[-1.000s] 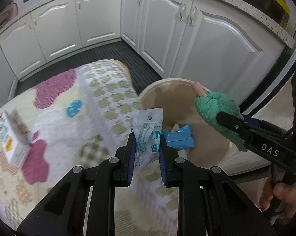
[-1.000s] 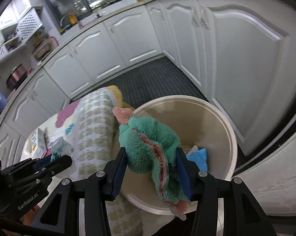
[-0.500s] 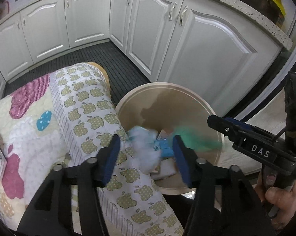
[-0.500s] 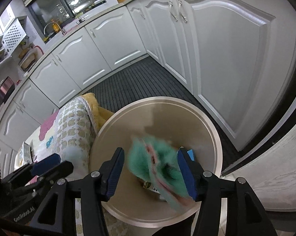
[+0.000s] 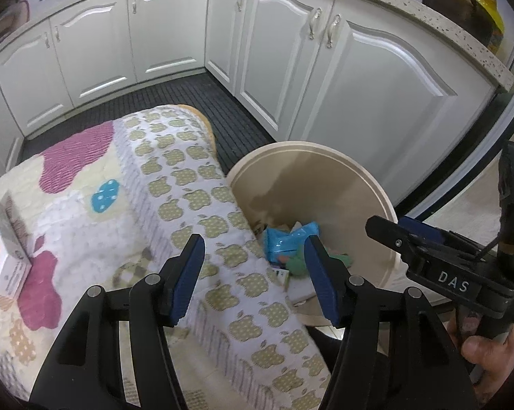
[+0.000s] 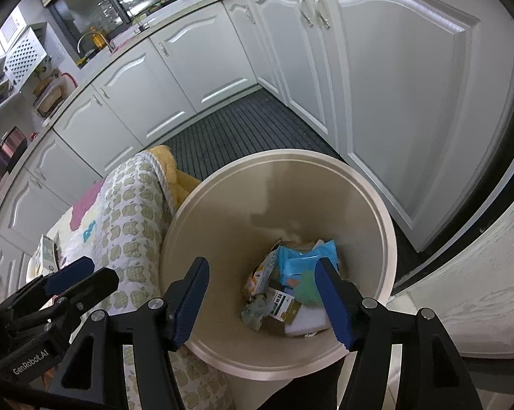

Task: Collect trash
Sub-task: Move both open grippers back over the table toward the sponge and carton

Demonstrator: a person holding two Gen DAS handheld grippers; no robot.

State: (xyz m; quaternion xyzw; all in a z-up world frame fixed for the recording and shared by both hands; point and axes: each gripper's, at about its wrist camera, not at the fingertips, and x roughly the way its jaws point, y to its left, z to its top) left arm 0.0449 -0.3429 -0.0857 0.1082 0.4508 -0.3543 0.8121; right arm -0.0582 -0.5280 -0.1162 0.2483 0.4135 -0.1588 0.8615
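Observation:
A round beige trash bin stands on the floor beside the quilt-covered table; it also shows in the left wrist view. Inside it lie a blue packet, a green cloth, a crumpled wrapper and small cartons. My right gripper is open and empty right above the bin. My left gripper is open and empty over the table's edge next to the bin. The right gripper also shows in the left wrist view.
A small white carton stands on the quilt at the left. White kitchen cabinets run behind the bin, with a dark ribbed floor mat in front of them. A white door edge is at the right.
Both grippers opened. The wrapper dropped from the left gripper and the green cloth from the right gripper, and both now lie in the bin.

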